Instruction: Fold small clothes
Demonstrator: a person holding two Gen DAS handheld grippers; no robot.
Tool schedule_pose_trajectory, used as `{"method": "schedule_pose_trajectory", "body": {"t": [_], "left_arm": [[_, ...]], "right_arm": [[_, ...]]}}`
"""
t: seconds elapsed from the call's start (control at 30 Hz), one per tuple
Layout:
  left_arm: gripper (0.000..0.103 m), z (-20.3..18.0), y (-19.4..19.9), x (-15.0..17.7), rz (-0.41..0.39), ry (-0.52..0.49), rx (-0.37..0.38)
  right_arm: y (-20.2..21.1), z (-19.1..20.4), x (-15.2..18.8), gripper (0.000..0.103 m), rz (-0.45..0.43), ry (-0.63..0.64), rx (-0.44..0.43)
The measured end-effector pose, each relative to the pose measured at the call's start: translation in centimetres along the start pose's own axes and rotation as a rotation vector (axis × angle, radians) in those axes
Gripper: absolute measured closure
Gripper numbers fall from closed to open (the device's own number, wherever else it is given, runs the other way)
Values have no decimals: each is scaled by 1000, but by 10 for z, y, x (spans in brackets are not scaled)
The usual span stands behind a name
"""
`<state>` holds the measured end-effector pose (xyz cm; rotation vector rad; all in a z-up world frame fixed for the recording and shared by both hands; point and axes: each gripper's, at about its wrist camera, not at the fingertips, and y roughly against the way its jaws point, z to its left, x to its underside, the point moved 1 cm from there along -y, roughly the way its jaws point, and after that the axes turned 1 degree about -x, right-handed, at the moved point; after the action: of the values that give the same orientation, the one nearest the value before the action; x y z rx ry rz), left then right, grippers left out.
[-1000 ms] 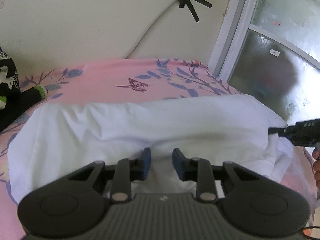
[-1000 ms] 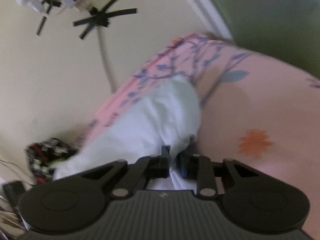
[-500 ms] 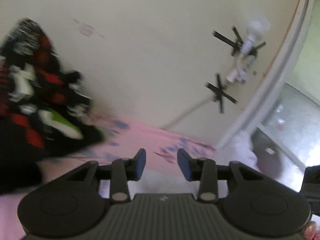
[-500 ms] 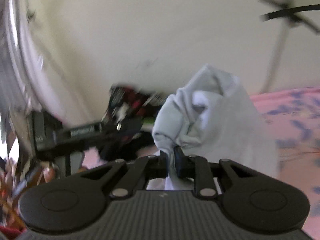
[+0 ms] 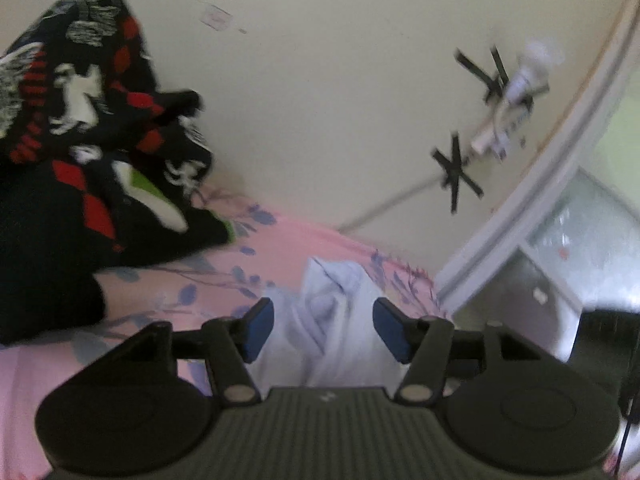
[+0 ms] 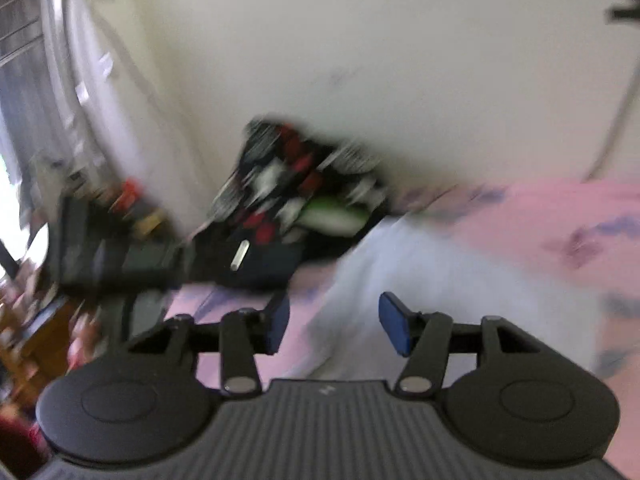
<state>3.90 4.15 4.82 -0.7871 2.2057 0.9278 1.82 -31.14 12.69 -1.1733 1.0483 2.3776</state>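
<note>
While both tongs are opening, nothing is being gripped:
Left tongs [image 5: 322,330]: spreading, pads clear of cloth.
Right tongs [image 6: 334,326]: spreading, empty.
White garment [image 5: 332,320]: lying bunched on the pink bedsheet [image 5: 280,240], just beyond the left tongs.
Handling: looking light, limp, crease-prone; a corner or hem is offering the best hold.
Obstacle: patterned black garment [image 5: 80,128] is lying heaped near the white garment, by the wall.

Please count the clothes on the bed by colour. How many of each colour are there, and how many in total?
White: 1, the white garment
Black with red and white pattern: 1, the black garment
Total: 2
</note>
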Motion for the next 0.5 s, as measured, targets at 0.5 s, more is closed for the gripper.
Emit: {"method": "schedule_pose_trajectory", "body": {"t": [0.5], "left_arm": [[49,-12,-38,32,210,-208,-214]], "right_arm": [[-134,-20,-11,64,205,92,195]]}}
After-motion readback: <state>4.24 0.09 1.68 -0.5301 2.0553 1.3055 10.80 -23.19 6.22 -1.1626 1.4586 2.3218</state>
